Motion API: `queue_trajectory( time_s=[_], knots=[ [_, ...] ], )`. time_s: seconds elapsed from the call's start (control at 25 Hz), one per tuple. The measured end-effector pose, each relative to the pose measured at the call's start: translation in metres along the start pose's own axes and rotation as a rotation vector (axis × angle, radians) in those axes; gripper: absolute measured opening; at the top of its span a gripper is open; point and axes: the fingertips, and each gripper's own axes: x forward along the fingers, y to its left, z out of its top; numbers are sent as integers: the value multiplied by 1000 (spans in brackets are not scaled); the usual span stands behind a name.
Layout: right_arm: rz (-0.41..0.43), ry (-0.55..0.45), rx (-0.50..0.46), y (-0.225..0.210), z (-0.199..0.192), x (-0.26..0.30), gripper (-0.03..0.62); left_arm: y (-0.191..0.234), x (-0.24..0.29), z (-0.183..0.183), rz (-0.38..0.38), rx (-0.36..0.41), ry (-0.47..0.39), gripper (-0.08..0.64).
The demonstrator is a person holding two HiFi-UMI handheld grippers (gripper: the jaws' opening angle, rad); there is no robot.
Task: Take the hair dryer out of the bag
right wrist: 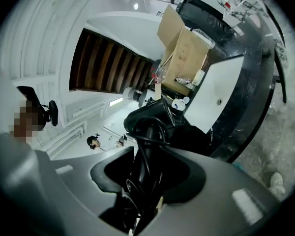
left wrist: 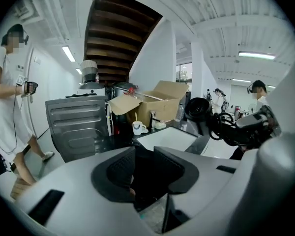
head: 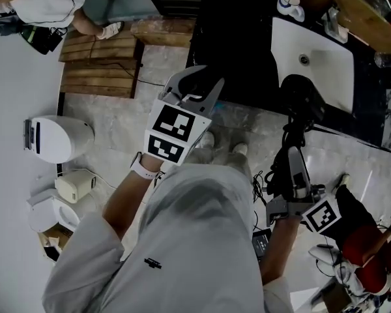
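Left of the white rectangular sink [head: 326, 70], the left gripper [head: 199, 83] hangs with its jaws apart and empty, probably free to help. In front of the sink, the right gripper [head: 294, 156] is clamped on the handle of the black corded hair dryer [head: 304, 100], holding it upright with no bag around it.

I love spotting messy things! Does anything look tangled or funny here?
Yes. The cord of the hair dryer is bunched in loose loops round its handle, where the fingers of the right gripper pinch it, so the wire looks squeezed in too. Nothing else stands out.
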Motion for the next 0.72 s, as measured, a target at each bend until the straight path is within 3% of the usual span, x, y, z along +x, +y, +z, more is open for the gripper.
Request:
queue_trajectory(
  time_s=[0.16,0.32,0.72],
  knots=[
    [31,-48,-6,12,12,-4,183,-13,-23,12,19,-14,-33,99],
    [61,-96,-18,24,22,-7,183,-10,-41,13,60,-24,-37,16],
    [104,-144,-51,39,41,-24,183,-17,-72,7,16,-89,-66,9]
  ],
)
